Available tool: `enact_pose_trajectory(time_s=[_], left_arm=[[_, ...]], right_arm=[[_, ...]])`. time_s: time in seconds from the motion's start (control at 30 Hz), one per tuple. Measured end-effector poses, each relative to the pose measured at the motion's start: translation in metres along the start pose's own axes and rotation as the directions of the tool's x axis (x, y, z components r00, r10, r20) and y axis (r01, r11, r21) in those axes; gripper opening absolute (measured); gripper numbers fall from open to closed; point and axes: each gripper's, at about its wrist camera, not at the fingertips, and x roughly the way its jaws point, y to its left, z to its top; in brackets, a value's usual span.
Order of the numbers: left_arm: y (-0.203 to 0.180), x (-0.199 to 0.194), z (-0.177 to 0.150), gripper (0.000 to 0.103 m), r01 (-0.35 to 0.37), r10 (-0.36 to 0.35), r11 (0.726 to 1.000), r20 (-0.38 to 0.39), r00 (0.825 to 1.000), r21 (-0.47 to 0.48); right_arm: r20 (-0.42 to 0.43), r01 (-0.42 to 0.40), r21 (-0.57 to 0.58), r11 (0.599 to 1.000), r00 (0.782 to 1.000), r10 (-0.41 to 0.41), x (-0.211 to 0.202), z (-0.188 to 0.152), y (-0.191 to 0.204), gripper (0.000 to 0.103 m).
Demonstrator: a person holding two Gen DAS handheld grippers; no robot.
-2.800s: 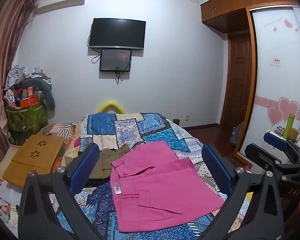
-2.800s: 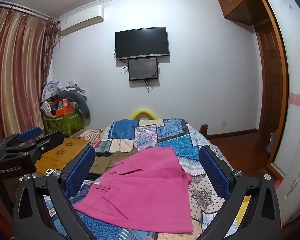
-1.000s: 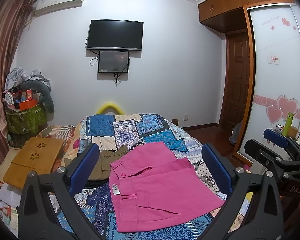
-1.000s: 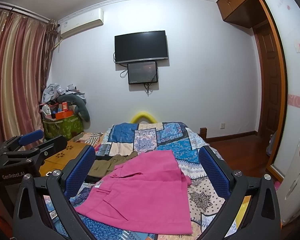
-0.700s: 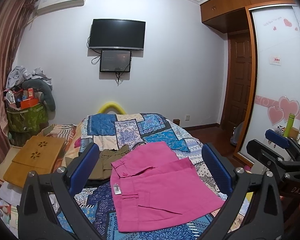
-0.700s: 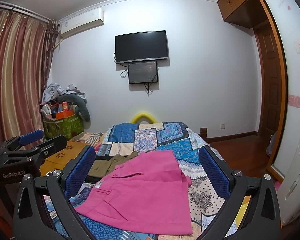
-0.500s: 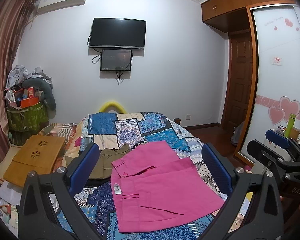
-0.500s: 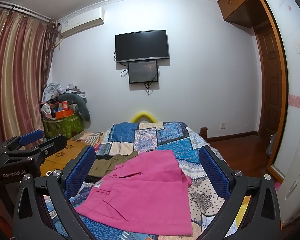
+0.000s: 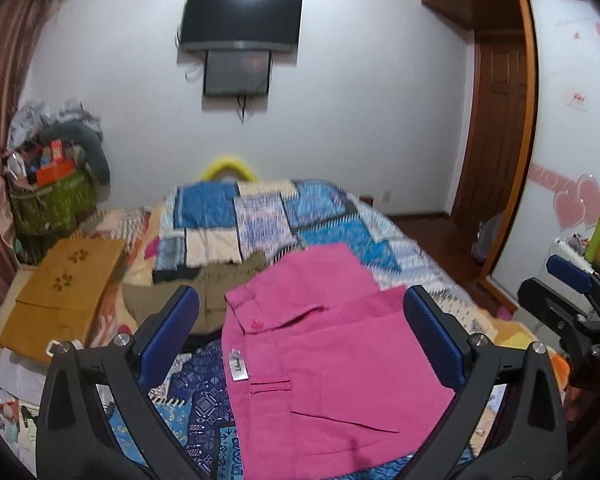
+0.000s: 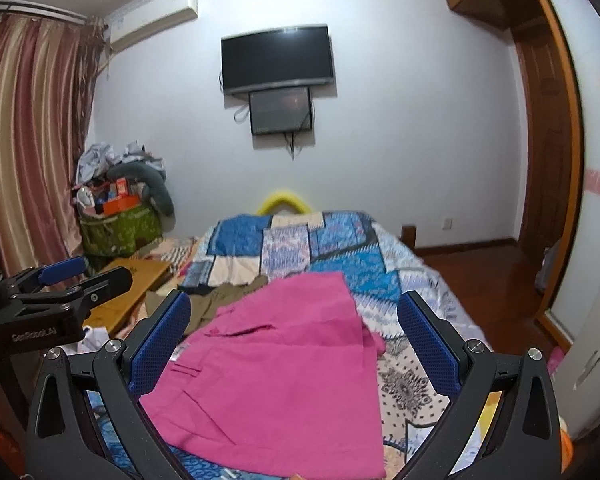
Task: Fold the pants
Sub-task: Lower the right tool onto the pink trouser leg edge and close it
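You are holding both claws spread wide and empty above the bed [image 9: 260, 216]. The pink pants [image 9: 324, 364] are lying flat, filling lower centre between the left claw [image 9: 300, 336], long axis running away from you; right claw [image 10: 294, 338] sitting equally near.

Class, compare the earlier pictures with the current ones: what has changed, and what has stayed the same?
Both cameras have tipped slightly down toward the bed. The pink pants lie as before, untouched; the left gripper and right gripper stay open and empty.
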Motion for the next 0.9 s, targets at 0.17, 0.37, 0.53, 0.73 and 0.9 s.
enact_pose_trajectory(time_s=[0.17, 0.37, 0.53, 0.73, 0.9], left_arm=[[0.021, 0.054, -0.004, 0.103, -0.046, 0.044, 0.999, -0.101, 0.994, -0.019], [0.04, 0.117, -0.015, 0.103, -0.141, 0.153, 0.987, -0.218, 0.964, 0.07], [0.056, 0.163, -0.031, 0.103, -0.113, 0.132, 0.991, -0.348, 0.928, 0.075], [0.072, 0.209, -0.05, 0.103, -0.077, 0.09, 0.996, -0.475, 0.875, 0.048], [0.078, 0.231, -0.063, 0.09, -0.045, 0.056, 0.998, -0.551, 0.833, 0.032]], right_arm=[[-0.099, 0.009, -0.017, 1.0, 0.995, -0.01, 0.043, -0.013, -0.018, 0.103], [-0.227, 0.015, -0.04, 0.999, 0.974, -0.023, 0.089, -0.03, -0.044, 0.103], [-0.355, 0.003, -0.021, 1.0, 0.935, -0.01, 0.125, -0.047, -0.069, 0.102], [-0.479, -0.022, 0.055, 0.998, 0.877, 0.046, 0.168, -0.068, -0.1, 0.094], [-0.569, -0.012, 0.131, 0.991, 0.818, 0.085, 0.199, -0.08, -0.117, 0.078]])
